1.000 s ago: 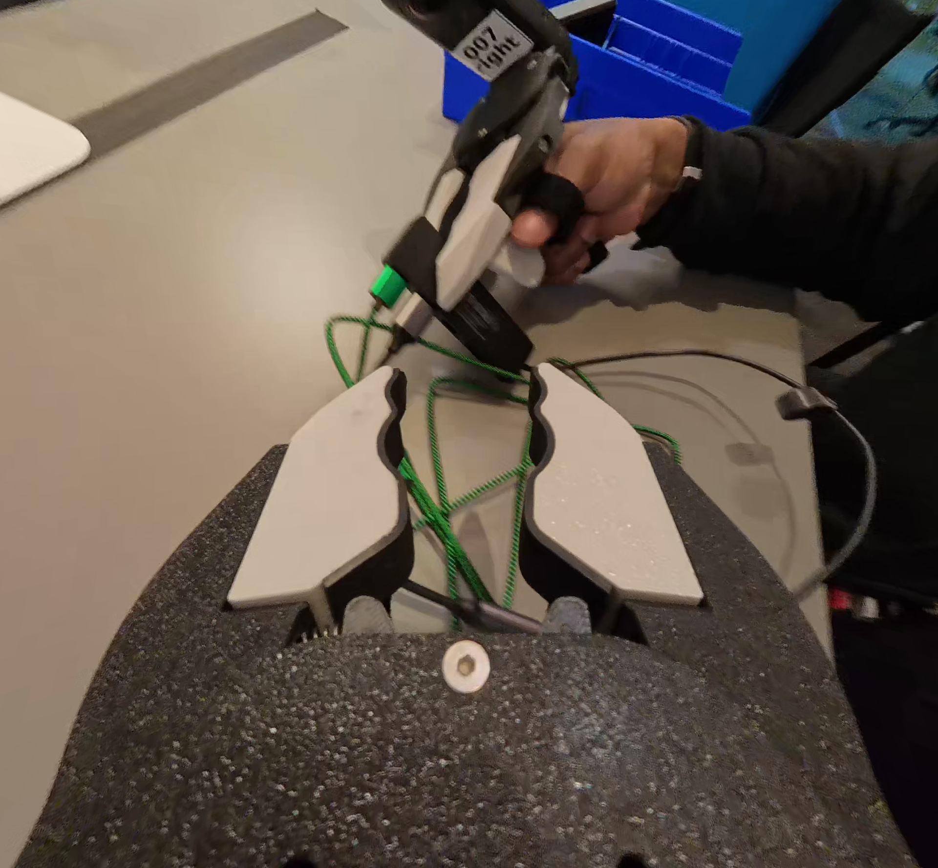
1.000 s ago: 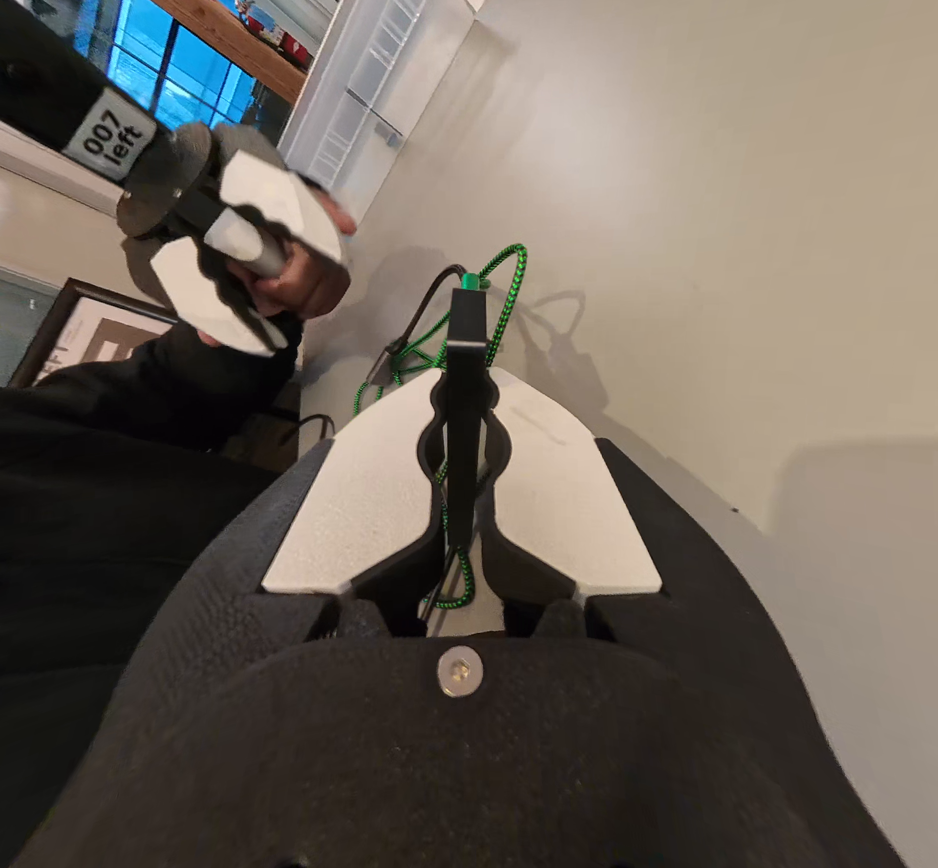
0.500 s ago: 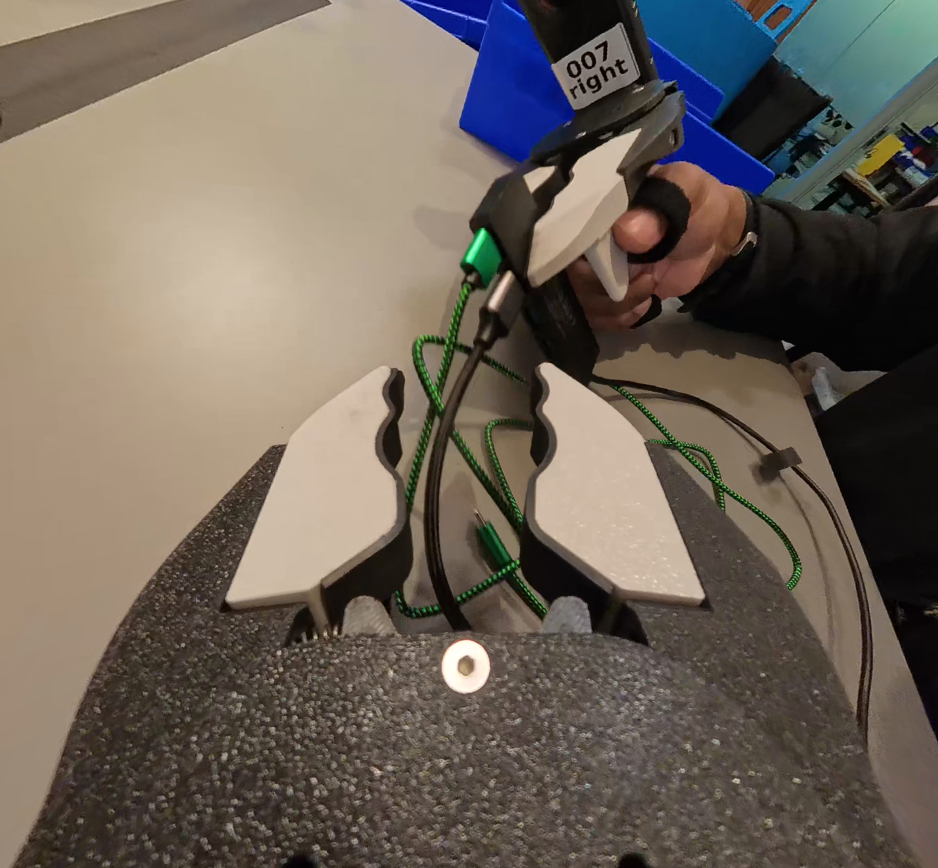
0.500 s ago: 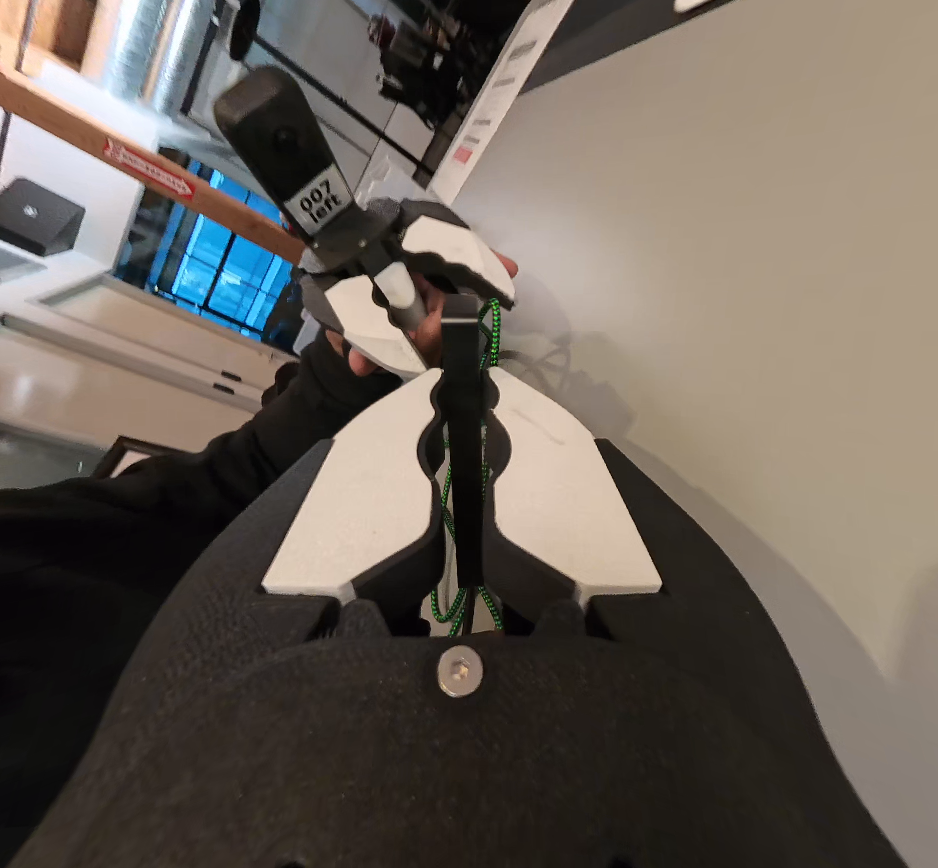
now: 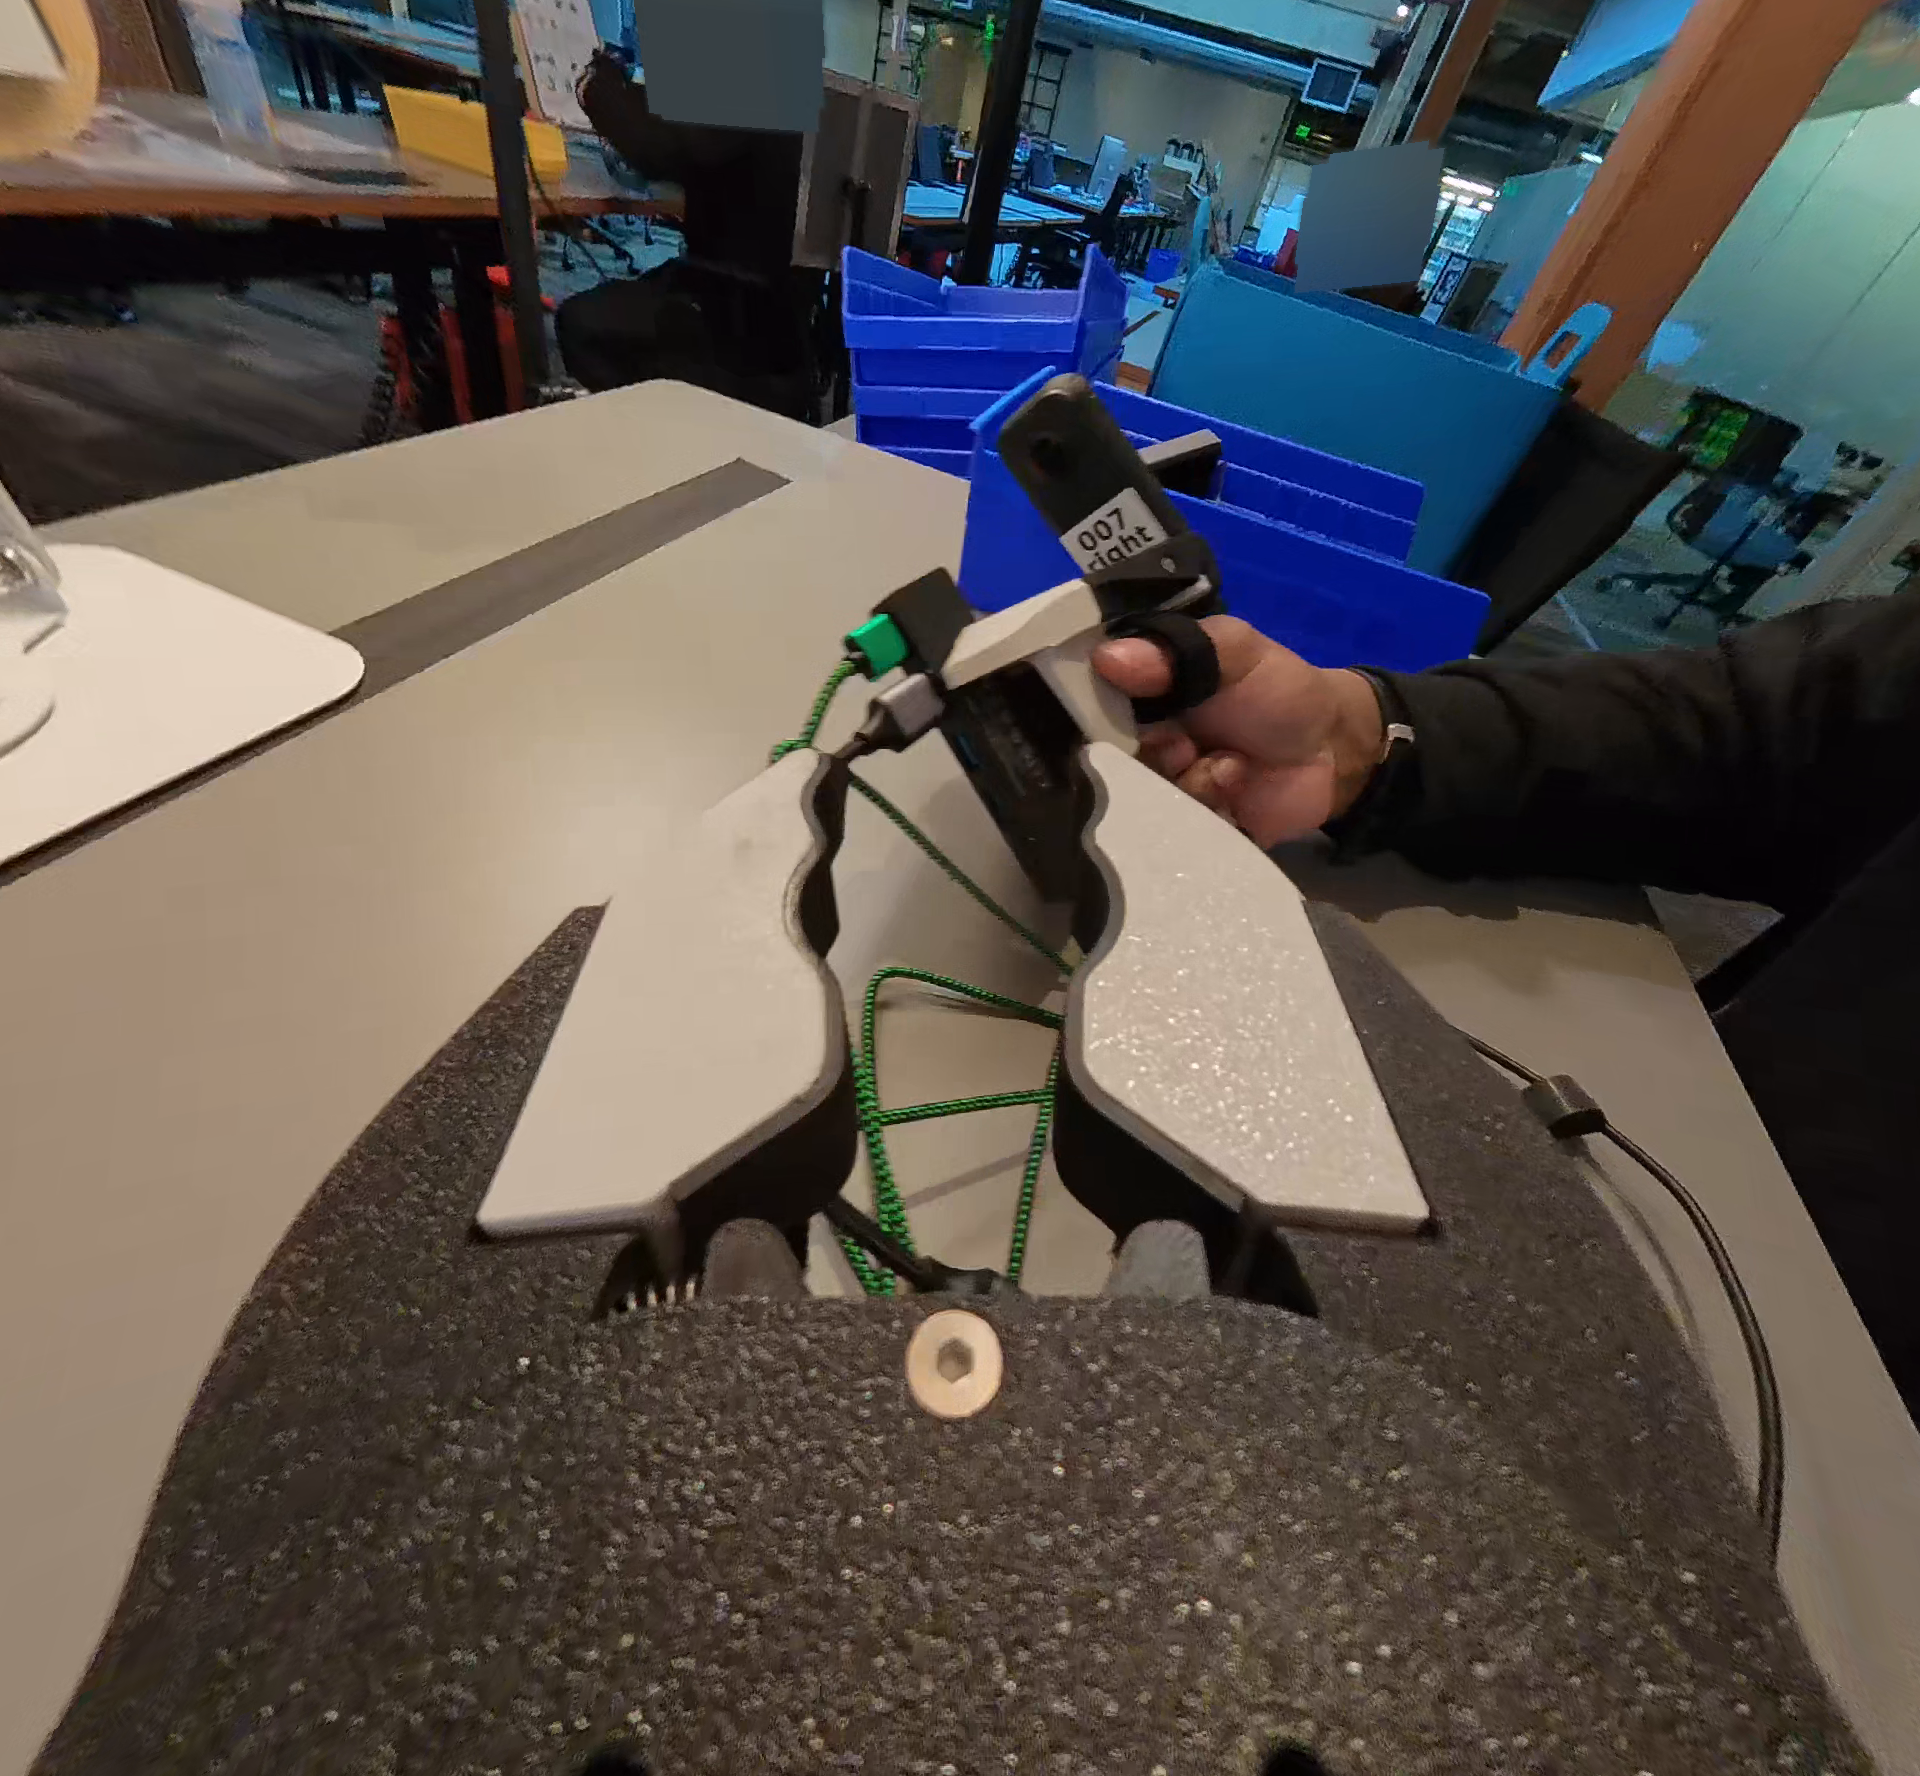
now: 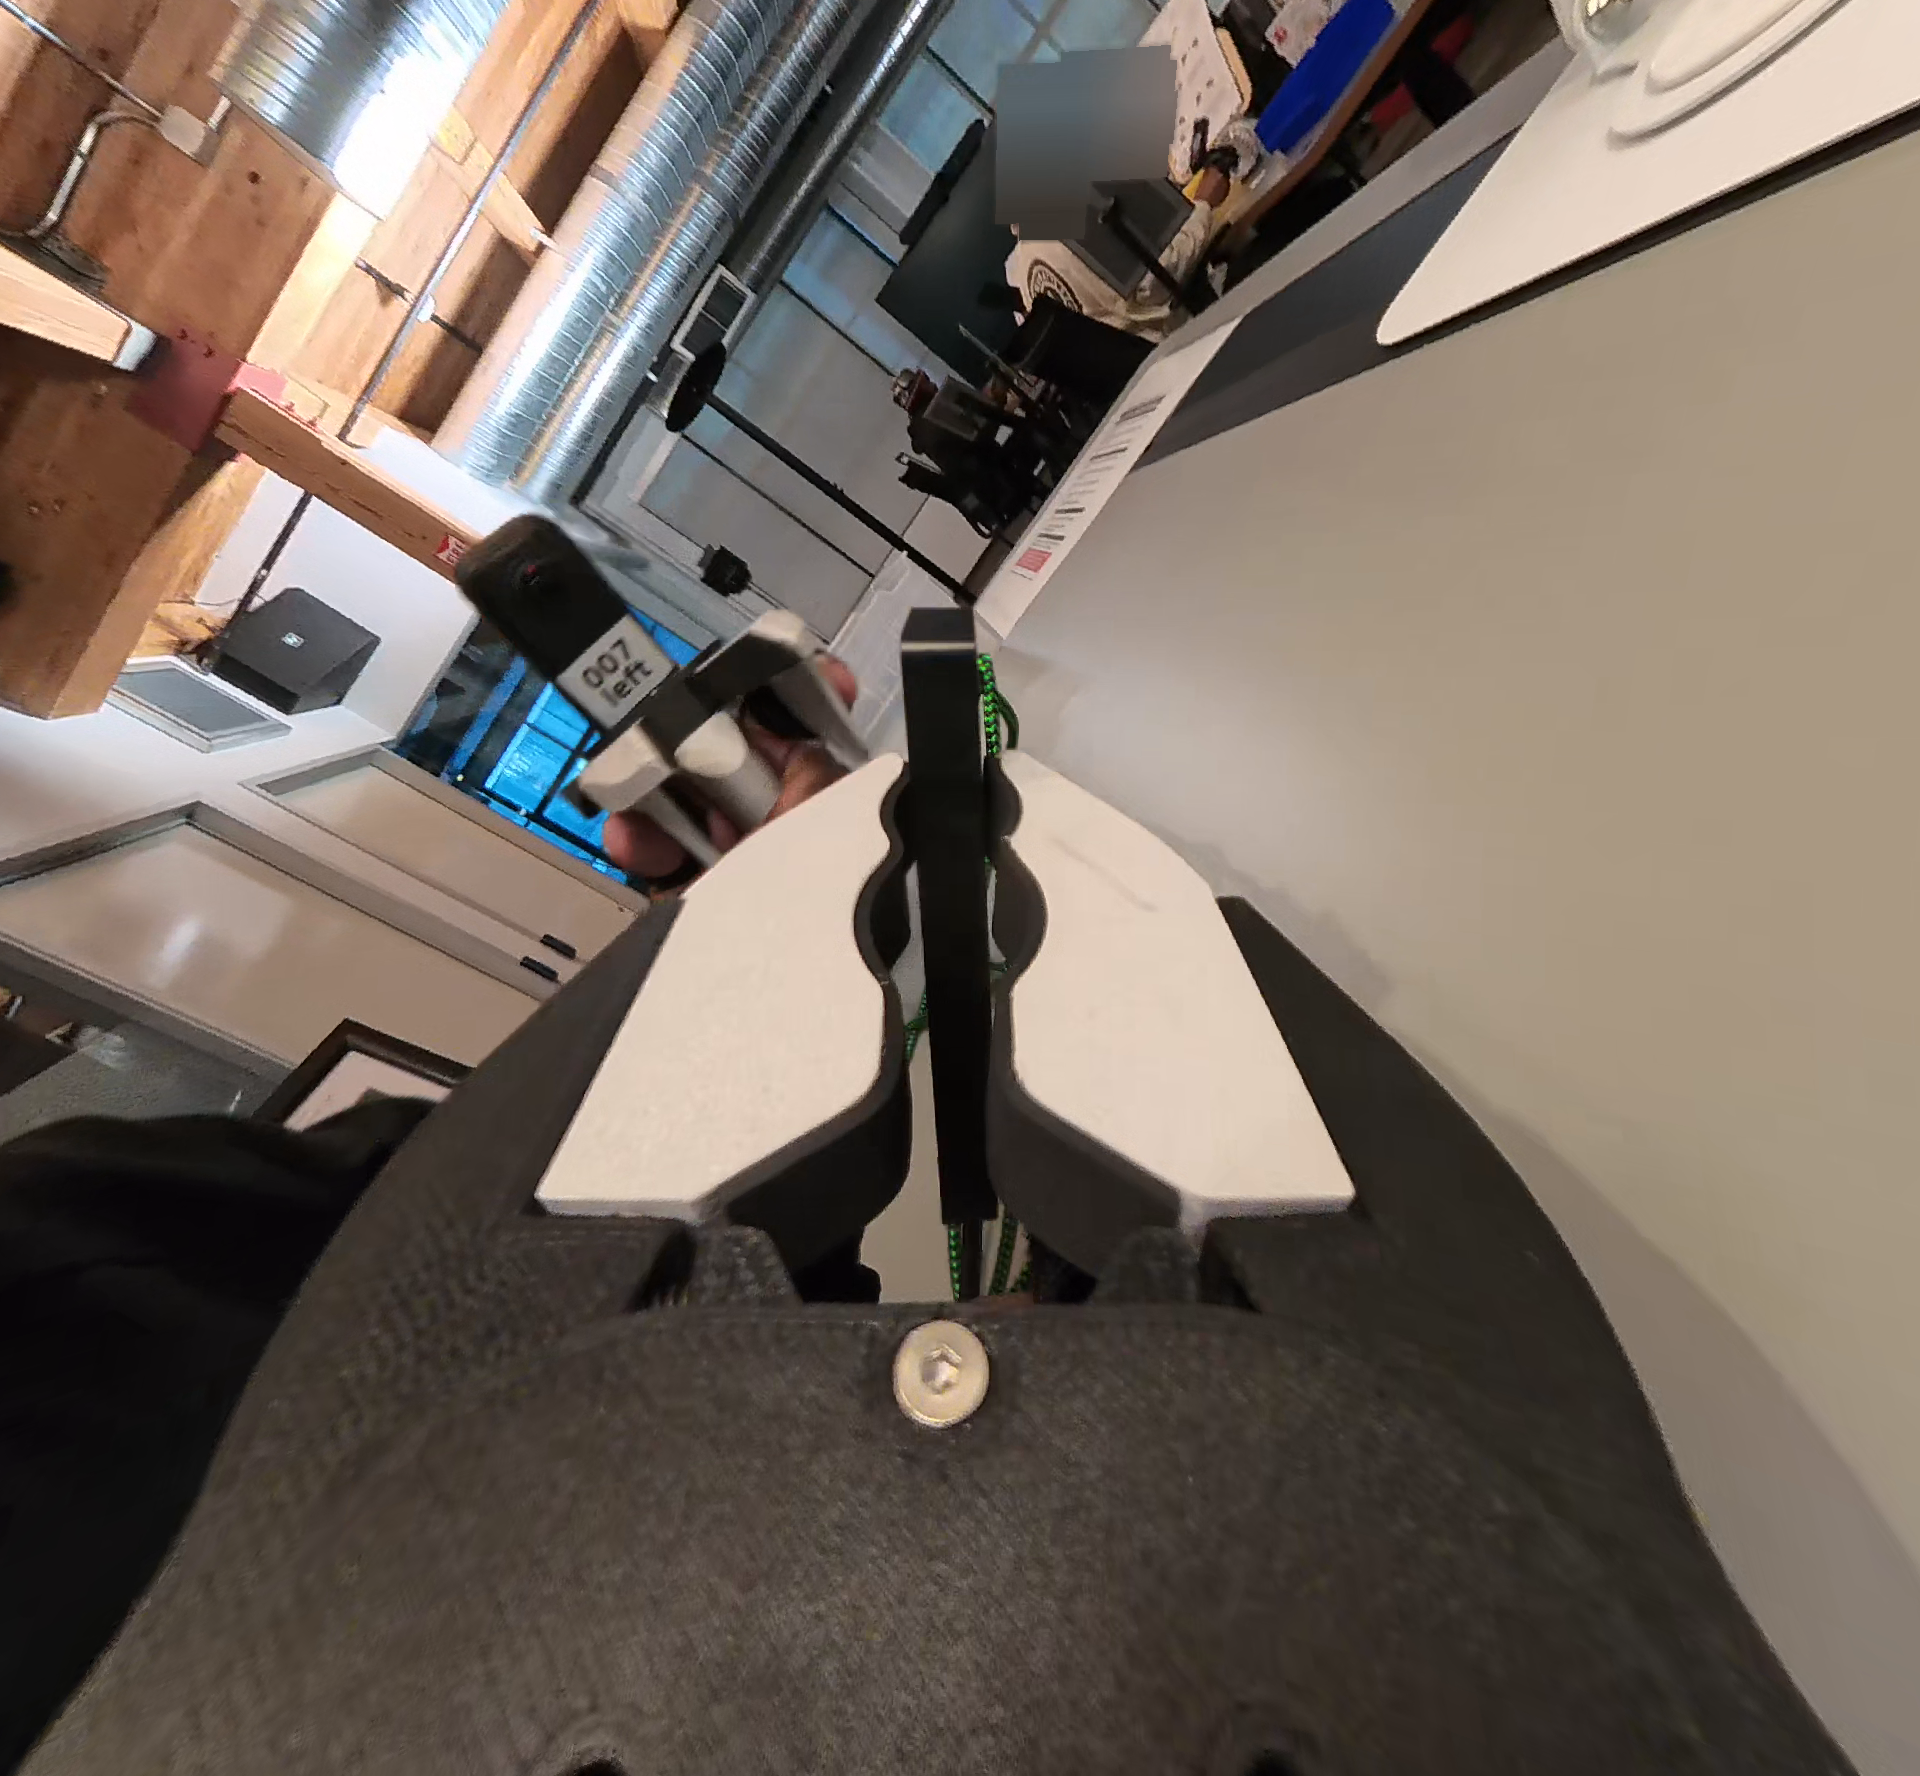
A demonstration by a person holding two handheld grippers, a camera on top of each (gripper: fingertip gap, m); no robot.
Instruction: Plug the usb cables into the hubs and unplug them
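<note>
My right gripper (image 6: 945, 781) is shut on a thin black USB hub (image 6: 943, 895), seen edge-on between its fingers and held above the grey table (image 6: 1507, 791). In the left wrist view the hub (image 5: 1023, 770) is tilted, with a green plug (image 5: 878, 643) and a grey plug (image 5: 902, 710) in its upper end. A green braided cable (image 5: 956, 885) and a thin black cable (image 5: 1673, 1217) trail onto the table. My left gripper (image 5: 951, 791) is open and empty, just in front of the hub's lower end. It also shows in the right wrist view (image 6: 707, 724).
Blue bins (image 5: 1299, 573) stand at the table's far right behind the right gripper (image 5: 977, 646). A white mat (image 5: 156, 698) lies at the left, and a dark strip (image 5: 561, 552) runs across the table. The table's right edge is near the black cable. The left gripper's tips are roughly 10 cm from the right gripper's.
The right gripper has lifted and turned the hub so that its plugged end points left. The left gripper has tilted up and moved closer to the hub, still open.
</note>
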